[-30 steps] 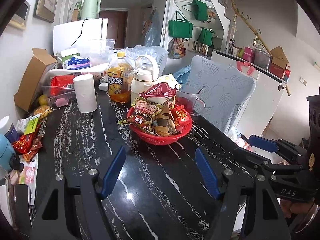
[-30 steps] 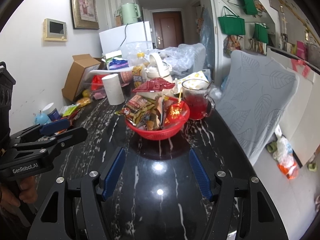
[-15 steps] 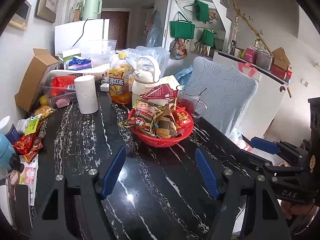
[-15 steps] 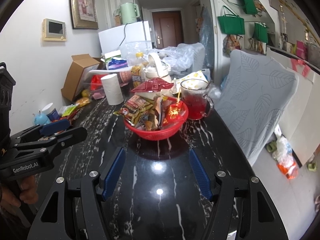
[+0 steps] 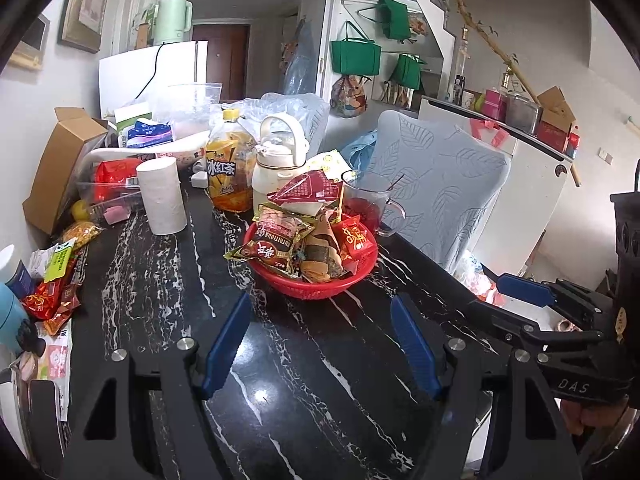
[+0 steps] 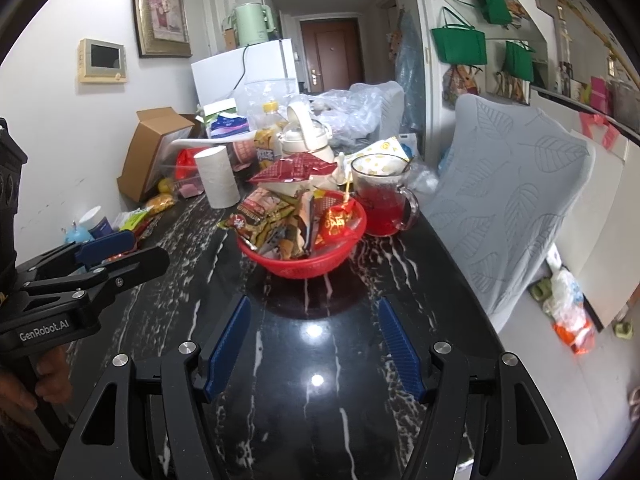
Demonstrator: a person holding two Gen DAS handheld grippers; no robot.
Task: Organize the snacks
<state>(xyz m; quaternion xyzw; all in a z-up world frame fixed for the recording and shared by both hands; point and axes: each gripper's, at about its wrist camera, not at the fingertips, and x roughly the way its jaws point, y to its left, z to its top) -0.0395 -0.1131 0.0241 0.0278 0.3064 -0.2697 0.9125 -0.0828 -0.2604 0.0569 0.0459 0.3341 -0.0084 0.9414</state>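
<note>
Both grippers, left point(image 5: 320, 340) and right point(image 6: 314, 342), half-open, empty, unmoved since a second ago. Red plastic mesh basket point(image 5: 316, 284) heaped with snack packets point(image 5: 276, 240), frame centre. Sorting not started.

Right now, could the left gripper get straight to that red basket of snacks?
Probably yes. The left gripper has its fingers open and empty, and only bare black table lies between it and the red basket. The right gripper hovers off to the side.
</note>
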